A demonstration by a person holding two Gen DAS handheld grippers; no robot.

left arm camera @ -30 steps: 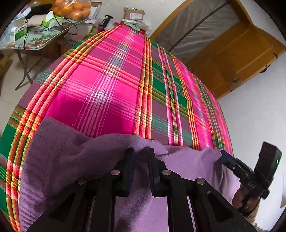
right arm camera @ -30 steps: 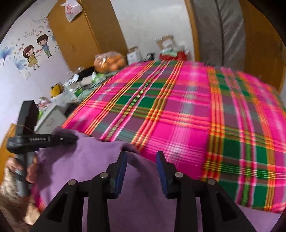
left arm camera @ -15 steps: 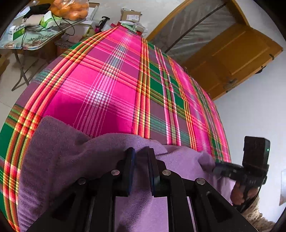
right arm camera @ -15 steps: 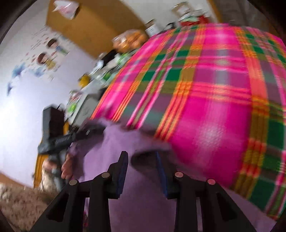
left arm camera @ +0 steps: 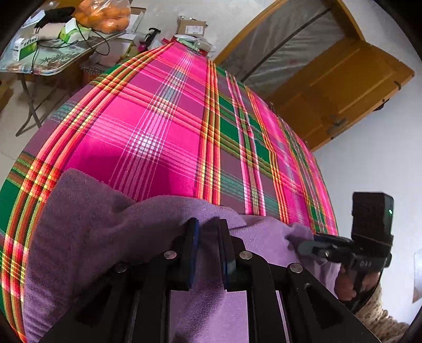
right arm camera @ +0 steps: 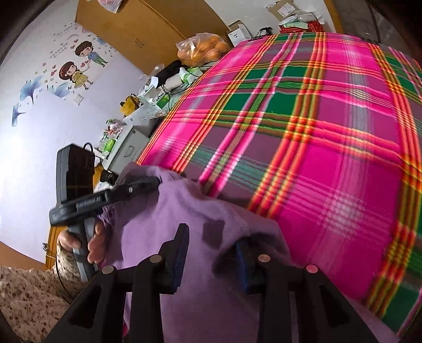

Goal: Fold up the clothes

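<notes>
A purple fleece garment [left arm camera: 100,237] lies at the near edge of a bed with a pink, green and orange plaid cover [left arm camera: 163,126]. My left gripper [left arm camera: 207,229] is shut on a fold of the garment, as the right wrist view [right arm camera: 155,182] also shows. My right gripper [right arm camera: 212,237] is open, with the garment [right arm camera: 184,211] bunched between and over its fingers; the right finger is partly covered by cloth. In the left wrist view the right gripper [left arm camera: 300,246] touches the garment's right corner.
A cluttered side table [left arm camera: 52,60] with a bag of oranges [left arm camera: 105,15] stands left of the bed. Boxes [left arm camera: 192,26] sit at the far end. A wooden door [left arm camera: 337,87] is at the right. A white cabinet [right arm camera: 126,150] stands beside the bed.
The right gripper has swung left and lower onto the garment's right corner, with cloth now over its fingers. The left gripper stays shut on the fold, almost still.
</notes>
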